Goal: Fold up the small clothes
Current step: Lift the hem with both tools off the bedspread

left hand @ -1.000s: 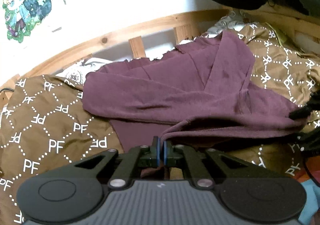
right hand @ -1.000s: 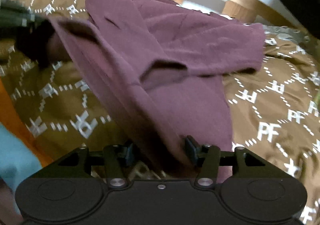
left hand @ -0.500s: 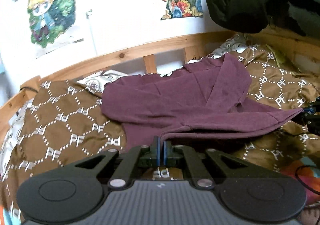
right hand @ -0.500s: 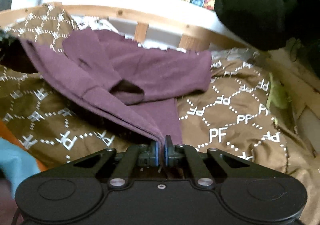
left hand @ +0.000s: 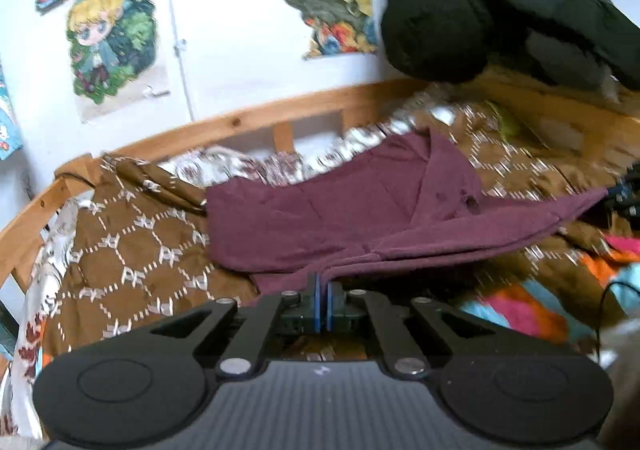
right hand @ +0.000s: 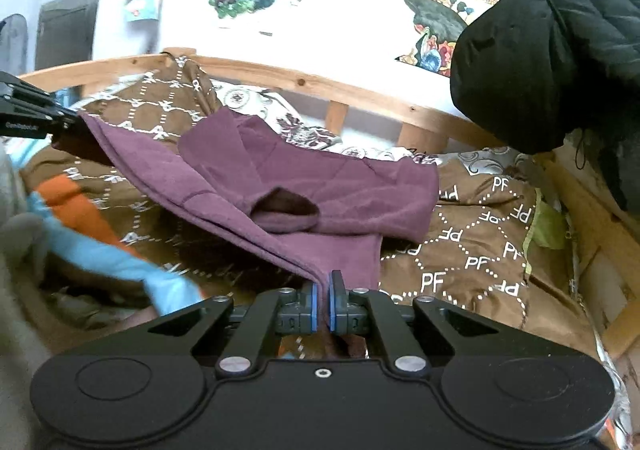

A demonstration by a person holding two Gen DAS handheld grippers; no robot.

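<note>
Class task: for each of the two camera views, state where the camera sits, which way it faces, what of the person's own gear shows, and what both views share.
Left wrist: sits on the left tongs, faces across the bed toward the wall; own fingers clamp the purple garment; right tongs at right edge.
Right wrist: sits on the right tongs, same heading; own fingers clamp the garment's hem; left tongs at left edge.
Shared: garment, brown bedspread, wooden rail, black jacket.

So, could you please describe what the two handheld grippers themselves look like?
Both the left gripper and the right gripper are matte black, with angled linkage arms, silver pivot screws, blue-edged finger pads and two round discs on the body. The left body is ribbed grey.
</note>
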